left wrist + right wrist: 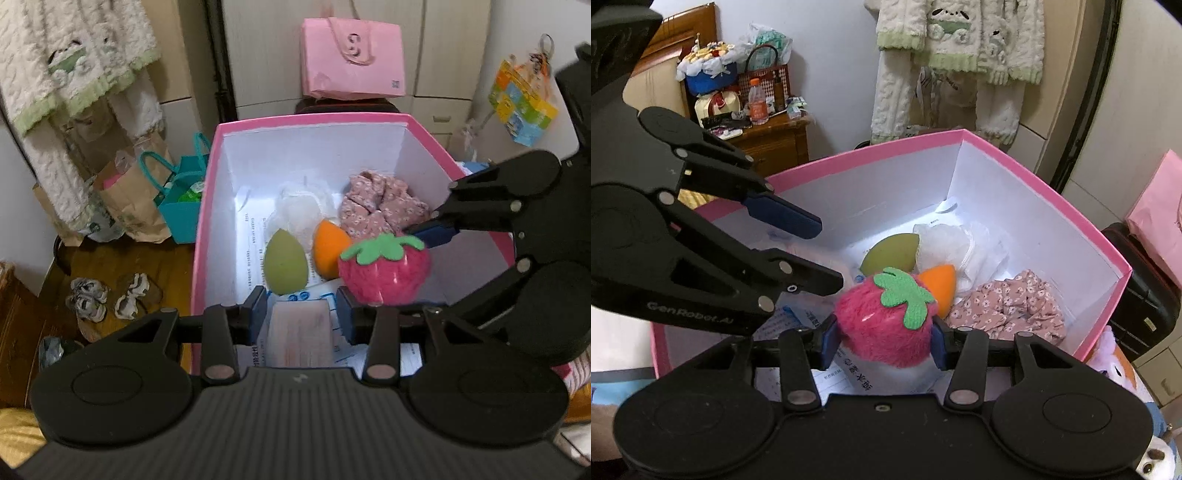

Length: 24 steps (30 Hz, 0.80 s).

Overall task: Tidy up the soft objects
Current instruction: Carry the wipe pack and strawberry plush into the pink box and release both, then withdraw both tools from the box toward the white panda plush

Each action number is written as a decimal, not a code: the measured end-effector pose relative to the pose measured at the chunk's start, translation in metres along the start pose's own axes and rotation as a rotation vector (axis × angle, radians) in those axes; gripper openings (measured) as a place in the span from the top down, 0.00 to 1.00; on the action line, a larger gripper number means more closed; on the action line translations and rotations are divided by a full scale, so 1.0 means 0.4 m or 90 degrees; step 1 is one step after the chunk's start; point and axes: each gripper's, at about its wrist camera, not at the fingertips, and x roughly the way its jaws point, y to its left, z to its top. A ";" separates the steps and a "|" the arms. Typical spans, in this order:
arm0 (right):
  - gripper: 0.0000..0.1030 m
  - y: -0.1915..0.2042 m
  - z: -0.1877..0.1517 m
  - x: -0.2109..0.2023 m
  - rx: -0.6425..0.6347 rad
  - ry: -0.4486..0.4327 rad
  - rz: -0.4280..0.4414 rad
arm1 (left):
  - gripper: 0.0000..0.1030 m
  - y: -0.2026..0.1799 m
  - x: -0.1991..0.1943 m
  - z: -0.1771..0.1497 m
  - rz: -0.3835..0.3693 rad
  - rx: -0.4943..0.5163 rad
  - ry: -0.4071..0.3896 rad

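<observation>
With 4 soft items already in the pink box (1015, 162), the right gripper (882, 338) grips the plush strawberry (882, 328) above it, unreleased; the left gripper (301, 314) hovers parted, holding nothing.

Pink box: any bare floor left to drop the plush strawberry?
The right gripper holds the fuzzy pink strawberry over the pink cardboard box. Free: papered floor by the left wall, beside the green egg-shaped sponge. Crowded: orange sponge, white mesh pouf, floral scrunchie.
</observation>
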 end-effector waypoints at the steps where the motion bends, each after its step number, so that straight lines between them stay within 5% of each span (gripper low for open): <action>1: 0.40 0.001 0.000 0.005 -0.004 0.004 -0.009 | 0.59 0.001 -0.006 0.000 0.001 -0.001 -0.004; 7: 0.36 0.005 -0.011 -0.025 -0.008 -0.006 -0.019 | 0.48 0.009 -0.087 -0.007 -0.014 -0.010 -0.040; 24: 0.36 0.076 -0.095 -0.317 0.030 -0.079 -0.063 | 0.27 -0.060 -0.269 -0.068 -0.057 0.031 -0.042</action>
